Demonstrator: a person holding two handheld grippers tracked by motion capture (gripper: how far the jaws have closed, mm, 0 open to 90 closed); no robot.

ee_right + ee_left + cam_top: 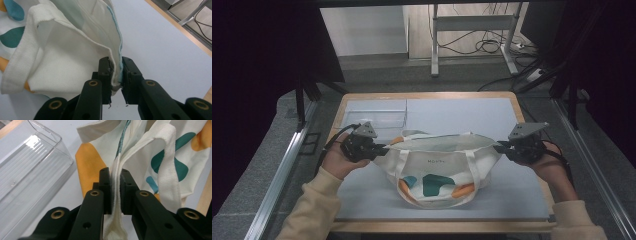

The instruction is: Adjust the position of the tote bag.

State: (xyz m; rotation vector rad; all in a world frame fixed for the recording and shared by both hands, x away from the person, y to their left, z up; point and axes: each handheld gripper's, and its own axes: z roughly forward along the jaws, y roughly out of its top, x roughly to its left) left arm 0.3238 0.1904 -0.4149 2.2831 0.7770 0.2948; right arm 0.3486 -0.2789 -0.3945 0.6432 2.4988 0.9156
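Note:
A white cloth tote bag with teal and orange shapes lies in the middle of the grey mat, its top edge stretched between both grippers. My left gripper is shut on the bag's left top corner; in the left gripper view the white cloth edge is pinched between the black jaws and a white strap hangs beside it. My right gripper is shut on the right top corner; in the right gripper view the folded hem with a blue inner seam sits between the jaws.
A clear plastic tray stands behind the left gripper at the back left of the mat, also close by in the left gripper view as the clear tray. The wooden table edge frames the mat. Metal frame rails run along both sides.

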